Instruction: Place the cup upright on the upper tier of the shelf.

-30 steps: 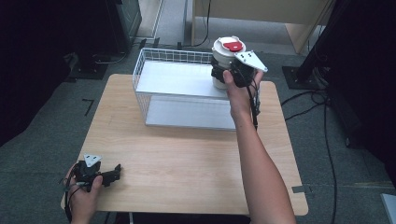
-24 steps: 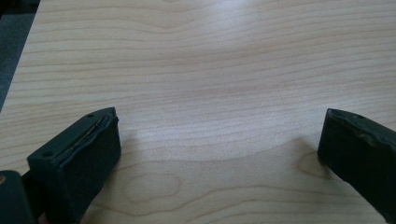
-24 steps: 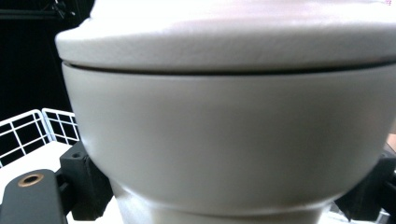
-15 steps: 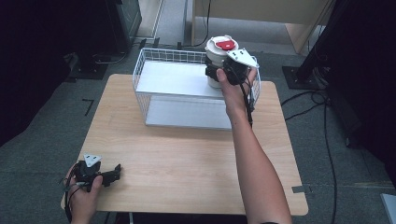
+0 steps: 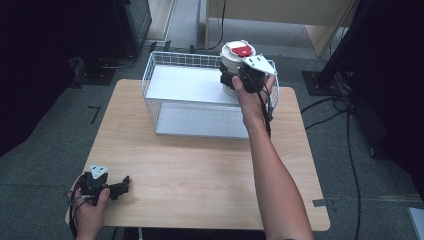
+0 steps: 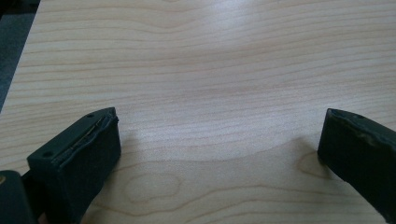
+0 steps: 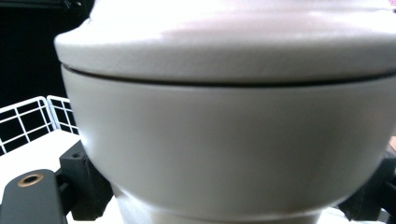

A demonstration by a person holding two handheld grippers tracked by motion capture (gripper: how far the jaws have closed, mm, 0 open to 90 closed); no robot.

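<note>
High view: the right gripper [image 5: 231, 80] is sitting over the far right corner of the white wire basket [image 5: 150, 85], with its 2 jaws closing on the sides of a white lidded container [image 5: 236, 56]. The container is standing upright between the jaws, its lid on top carrying a red patch [image 5: 242, 50], and it is rising above the basket's rim. Whether its base is touching the basket floor cannot be told. The grey 3-cornered plate [image 5: 258, 64] is lying just behind the container, on top of the right gripper. The person's right forearm [image 5: 272, 170] is stretching back from that gripper toward the near edge of the table [image 5: 200, 165].

Right gripper view: the container [image 7: 224, 130] is sitting directly ahead of the camera, pressed between the 2 black jaws at its lower left and lower right. A thin dark seam is running between lid and body. To the left of the container, a bit of the basket's white wire [image 7: 28, 119] is showing.

Left gripper view: the left gripper [image 6: 219, 140] is holding nothing; its 2 jaws are standing wide apart, with bare wood grain between and ahead of them.

High view: the left gripper [image 5: 120, 186] is resting low on the table's near left corner, gripped by the person's left hand [image 5: 89, 207], well apart from the basket and the right gripper.
</note>
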